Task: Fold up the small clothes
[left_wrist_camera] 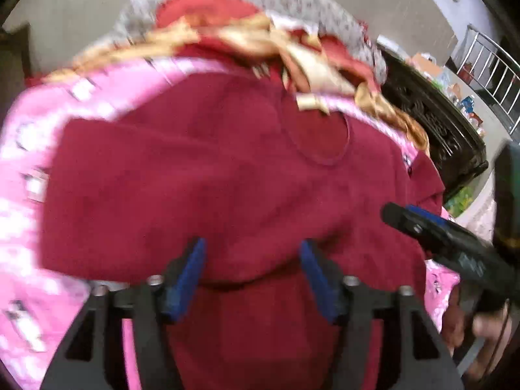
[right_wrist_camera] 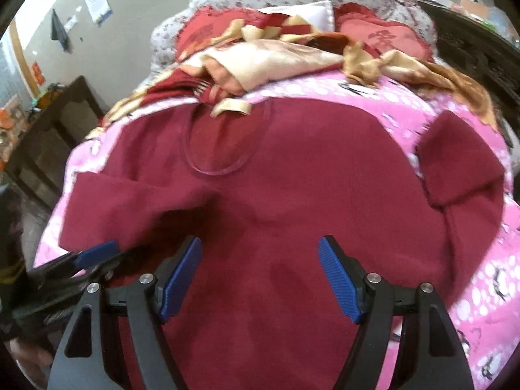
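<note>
Both of my tools hung open and empty over the maroon sweater [right_wrist_camera: 292, 178], so it could lie flat on the pink bedspread [right_wrist_camera: 390, 104]. My left tool [left_wrist_camera: 252, 276] was above its folded-in sleeve, my right tool [right_wrist_camera: 260, 279] over the body, clear of the sleeve not yet folded.

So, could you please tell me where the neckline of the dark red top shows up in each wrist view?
Left wrist view: the neckline sits right of centre in the upper half, just below the crumpled gold fabric.
Right wrist view: the neckline sits left of centre in the upper half.
Shared landmark: the gold fabric, lying just beyond the neckline in both.
</note>
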Motion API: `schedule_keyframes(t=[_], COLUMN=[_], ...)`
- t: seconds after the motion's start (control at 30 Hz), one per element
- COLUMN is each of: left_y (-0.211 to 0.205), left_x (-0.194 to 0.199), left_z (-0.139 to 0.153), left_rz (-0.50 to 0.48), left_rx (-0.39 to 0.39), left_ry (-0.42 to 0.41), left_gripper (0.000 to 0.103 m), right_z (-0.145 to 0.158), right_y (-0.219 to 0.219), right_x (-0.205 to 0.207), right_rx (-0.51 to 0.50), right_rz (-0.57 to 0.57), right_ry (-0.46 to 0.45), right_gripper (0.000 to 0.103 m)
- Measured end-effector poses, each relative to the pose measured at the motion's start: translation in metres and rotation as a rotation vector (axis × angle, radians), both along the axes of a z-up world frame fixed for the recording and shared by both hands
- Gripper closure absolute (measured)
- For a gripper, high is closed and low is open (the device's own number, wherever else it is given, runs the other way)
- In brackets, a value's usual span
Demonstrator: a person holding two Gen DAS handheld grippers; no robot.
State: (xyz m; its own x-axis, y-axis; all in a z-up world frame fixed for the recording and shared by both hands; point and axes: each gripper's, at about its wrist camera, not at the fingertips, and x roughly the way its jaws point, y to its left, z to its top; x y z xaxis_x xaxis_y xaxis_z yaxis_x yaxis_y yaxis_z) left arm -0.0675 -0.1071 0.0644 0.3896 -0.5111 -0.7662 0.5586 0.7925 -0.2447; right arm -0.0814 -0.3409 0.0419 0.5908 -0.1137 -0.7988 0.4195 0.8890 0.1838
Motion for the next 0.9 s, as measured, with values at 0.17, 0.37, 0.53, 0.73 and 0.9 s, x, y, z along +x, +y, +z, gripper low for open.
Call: schedule_keyframes(t=[0.17,0.37,0.53,0.73,0.9], left_y=[0.048,0.101,0.118,0.095,0.063], left_x=[-0.005,0.007,0.015,0.023,0.030], left_z=[0.013,0.008,0.014,0.021,0.011], left_rz=[0.058,0.171,0.238,0.225,0.192], left_rx=[0.097,0.149,0.100,0.087,0.124], left_ry=[-0.132,-0.113,-0.101,-0.125,-0.129], left_gripper=[0.024,0.024,0.024,0.024,0.024], right_z=[-0.009,-0.030,-0.023,0.033,0.034], right_y=[0.010,0.014,0.022,-0.010,-0.060], right_x=[0.025,0.048,0.054,0.014,-0.005], right_rx=[0.025,-0.003,-0.017,-0.108,-0.147], right_rz=[0.054,0.059,0.124,0.015,-0.147], right_ry=[0.020,0.053,0.020,-0.104,-0.059], right_gripper=[0.020,0.047,0.089,0.090,0.090])
